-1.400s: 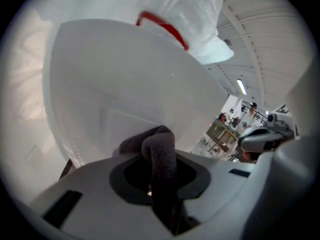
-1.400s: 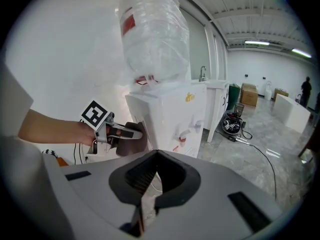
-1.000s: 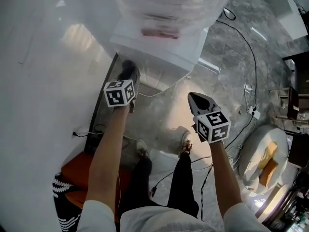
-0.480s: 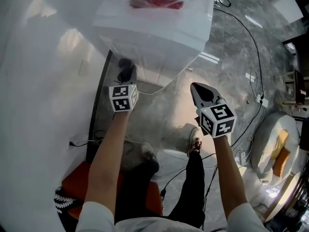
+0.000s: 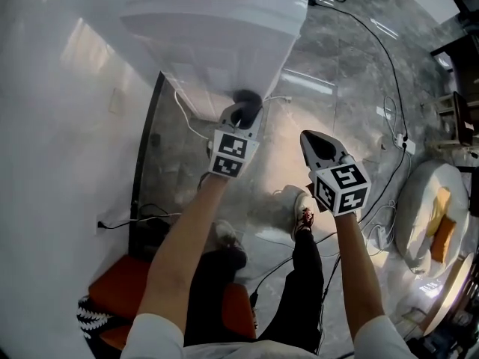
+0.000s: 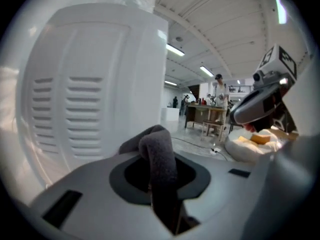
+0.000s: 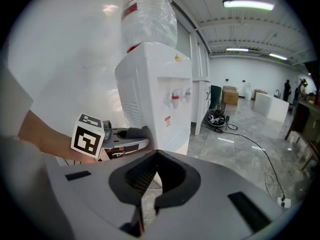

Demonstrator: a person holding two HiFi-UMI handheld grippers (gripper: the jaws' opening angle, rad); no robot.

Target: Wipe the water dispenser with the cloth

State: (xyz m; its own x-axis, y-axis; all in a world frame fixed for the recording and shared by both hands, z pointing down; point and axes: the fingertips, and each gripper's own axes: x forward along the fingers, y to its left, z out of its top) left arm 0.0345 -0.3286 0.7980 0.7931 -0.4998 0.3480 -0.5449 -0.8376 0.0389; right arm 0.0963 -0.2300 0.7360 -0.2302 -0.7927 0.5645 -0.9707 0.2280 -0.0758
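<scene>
Left claw [image 5: 241, 118] clamps cloth [image 6: 159, 156]; right claw [image 5: 320, 148] jaws together; both forearms outstretched.

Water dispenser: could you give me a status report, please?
Left hand-held gripper shut on cloth, by vented side of water dispenser. Right hand-held gripper shut, empty. Nothing in the way.

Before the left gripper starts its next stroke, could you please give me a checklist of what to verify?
1. Dark grey fleecy cloth clamped in left gripper: ok.
2. Cloth faces the vented side of the white plastic water dispenser: ok.
3. Cloth touching that side: cannot tell.
4. Right gripper shut, empty, clear of the dispenser: ok.
5. Thin white cable clear of the stroke: cannot tell.
</scene>
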